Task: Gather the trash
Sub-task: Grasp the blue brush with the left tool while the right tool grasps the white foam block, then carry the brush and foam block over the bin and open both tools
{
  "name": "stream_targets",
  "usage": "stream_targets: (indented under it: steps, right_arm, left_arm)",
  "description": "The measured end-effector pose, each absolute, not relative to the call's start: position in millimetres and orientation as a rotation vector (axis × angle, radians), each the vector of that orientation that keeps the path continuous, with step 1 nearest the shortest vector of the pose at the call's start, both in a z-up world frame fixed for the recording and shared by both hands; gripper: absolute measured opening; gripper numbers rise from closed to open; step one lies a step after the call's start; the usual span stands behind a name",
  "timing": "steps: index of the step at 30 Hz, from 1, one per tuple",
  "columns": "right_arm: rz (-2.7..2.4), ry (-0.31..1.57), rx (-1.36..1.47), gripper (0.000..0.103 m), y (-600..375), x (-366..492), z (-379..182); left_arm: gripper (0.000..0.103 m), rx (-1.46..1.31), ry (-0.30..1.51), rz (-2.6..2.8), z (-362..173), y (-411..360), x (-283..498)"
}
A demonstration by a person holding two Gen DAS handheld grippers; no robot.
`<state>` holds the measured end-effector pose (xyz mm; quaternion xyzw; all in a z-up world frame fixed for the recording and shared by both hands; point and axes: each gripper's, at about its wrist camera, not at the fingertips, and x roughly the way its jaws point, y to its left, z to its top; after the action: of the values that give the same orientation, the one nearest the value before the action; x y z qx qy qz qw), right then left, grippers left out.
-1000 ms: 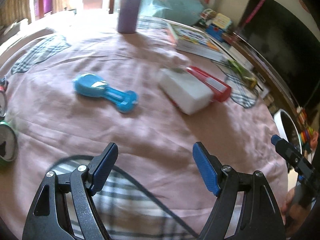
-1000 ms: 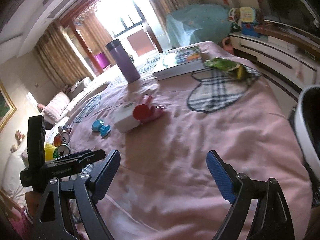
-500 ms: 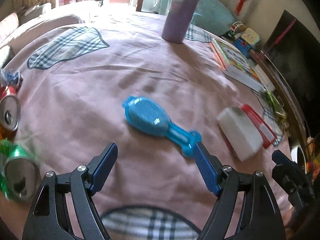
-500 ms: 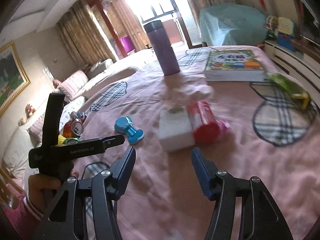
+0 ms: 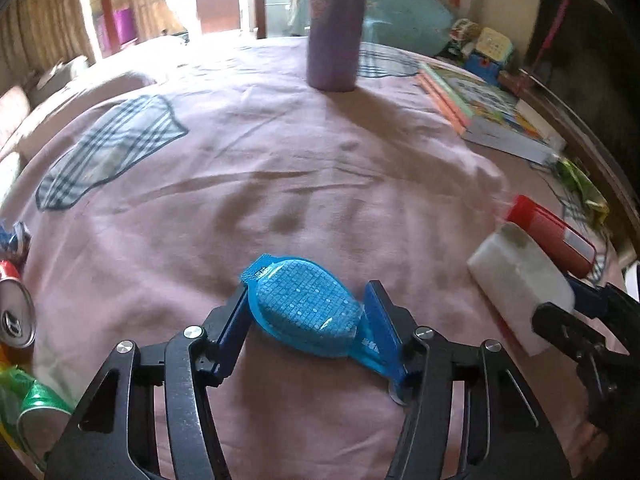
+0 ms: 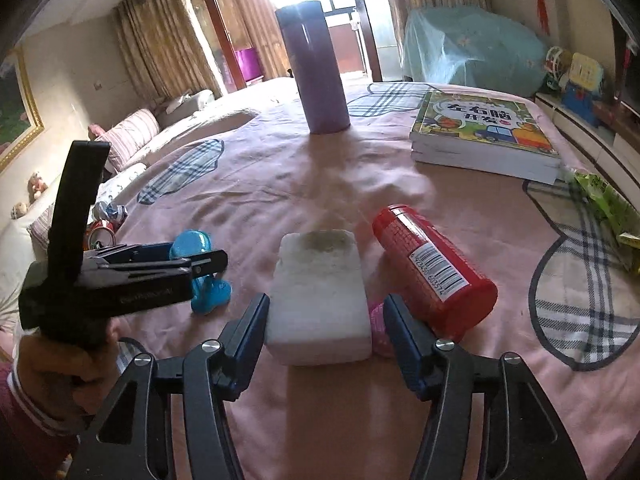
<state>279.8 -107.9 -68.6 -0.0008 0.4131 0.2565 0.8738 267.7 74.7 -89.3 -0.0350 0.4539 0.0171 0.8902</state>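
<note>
While lying flat, the blue package (image 5: 305, 309) sits between the left claw (image 5: 306, 312) fingers.

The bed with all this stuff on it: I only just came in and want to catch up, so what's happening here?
A person is clearing trash off the pink bedspread with a handheld gripper in each hand. The left gripper straddles a blue plastic container, its fingers against or very near the sides. The right gripper sits open around a dirty white block, beside a red canister lying on its side. Crushed cans wait at the bed's left edge. Nothing is lifted yet.
</note>
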Motion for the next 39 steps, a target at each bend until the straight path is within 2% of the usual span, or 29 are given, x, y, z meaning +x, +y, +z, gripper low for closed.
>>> stream_targets:
  steps: [13, 39]
  right_arm:
    - [0.514, 0.805, 0.124, 0.047, -156, 233, -36]
    - [0.164, 0.724, 0.331, 0.047, -345, 124, -18]
  left_arm:
    - [0.053, -0.108, 0.913, -0.183, -70, 24, 220]
    - [0.053, 0.057, 0.87, -0.529, -39, -164, 165]
